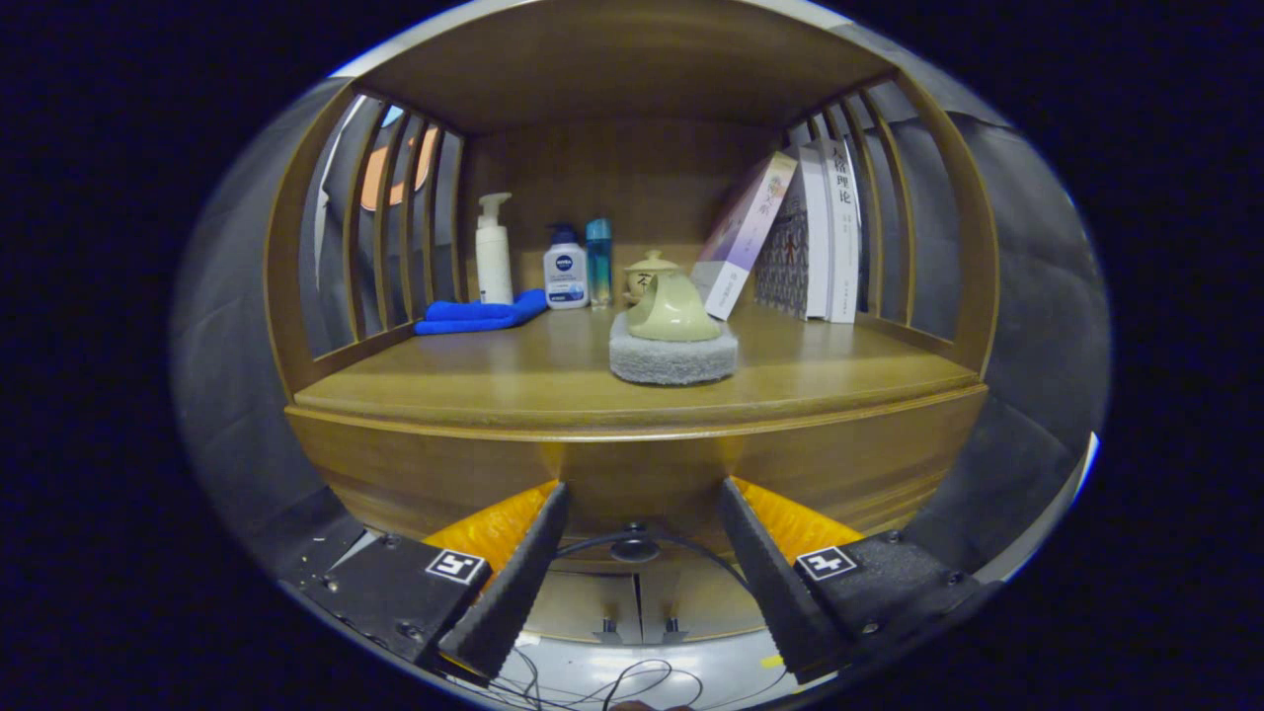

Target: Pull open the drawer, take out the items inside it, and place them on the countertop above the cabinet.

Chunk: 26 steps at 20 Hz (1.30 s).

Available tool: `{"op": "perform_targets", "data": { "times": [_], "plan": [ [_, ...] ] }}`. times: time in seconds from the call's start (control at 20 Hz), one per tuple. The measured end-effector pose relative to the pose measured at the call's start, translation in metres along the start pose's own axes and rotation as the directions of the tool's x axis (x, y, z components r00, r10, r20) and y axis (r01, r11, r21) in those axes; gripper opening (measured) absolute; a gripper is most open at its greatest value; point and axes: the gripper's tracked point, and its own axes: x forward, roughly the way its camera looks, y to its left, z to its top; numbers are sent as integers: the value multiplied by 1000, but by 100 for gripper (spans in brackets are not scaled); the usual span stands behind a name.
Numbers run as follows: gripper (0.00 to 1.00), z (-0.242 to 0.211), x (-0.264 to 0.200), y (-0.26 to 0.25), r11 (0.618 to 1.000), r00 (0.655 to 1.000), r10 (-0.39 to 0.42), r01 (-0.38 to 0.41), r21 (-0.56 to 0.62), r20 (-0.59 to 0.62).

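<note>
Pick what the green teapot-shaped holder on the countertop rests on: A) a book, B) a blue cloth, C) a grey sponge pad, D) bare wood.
C: the green holder sits on the round grey sponge pad beyond the open gripper, while the blue cloth lies apart by the pump bottle.

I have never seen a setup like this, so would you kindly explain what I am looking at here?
A person carries a hand-held gripper; the camera rides on it, looking forward along its two black fingers, which stand apart, holding nothing. Ahead is a wooden cabinet. The drawer front faces the fingers, its dark knob between them. On the countertop above sit a green scrubber on a grey sponge, a small pot behind it, a blue cloth, three bottles and leaning books.
</note>
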Motion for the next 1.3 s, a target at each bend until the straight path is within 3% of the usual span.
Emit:
{"op": "perform_targets", "data": {
  "times": [0.25, 0.5, 0.65, 0.75, 0.9, 1.05, 1.3],
  "plan": [
    [99, -1, -5, -6, 1000, 1000, 2, -2, -11, -13],
    [99, 24, -42, -24, 1000, 999, 10, -9, -17, 50],
    [99, 45, -85, -27, 999, 994, 39, -38, -16, 103],
    [99, 59, -117, -19, 995, 985, 103, -103, -3, 141],
    [99, 81, -168, -16, 988, 971, 149, -140, -58, 188],
    [99, 100, -217, -9, 980, 949, 195, -176, -97, 248],
    [99, 134, -275, -15, 970, 912, 244, -238, -60, 330]
  ]
}}
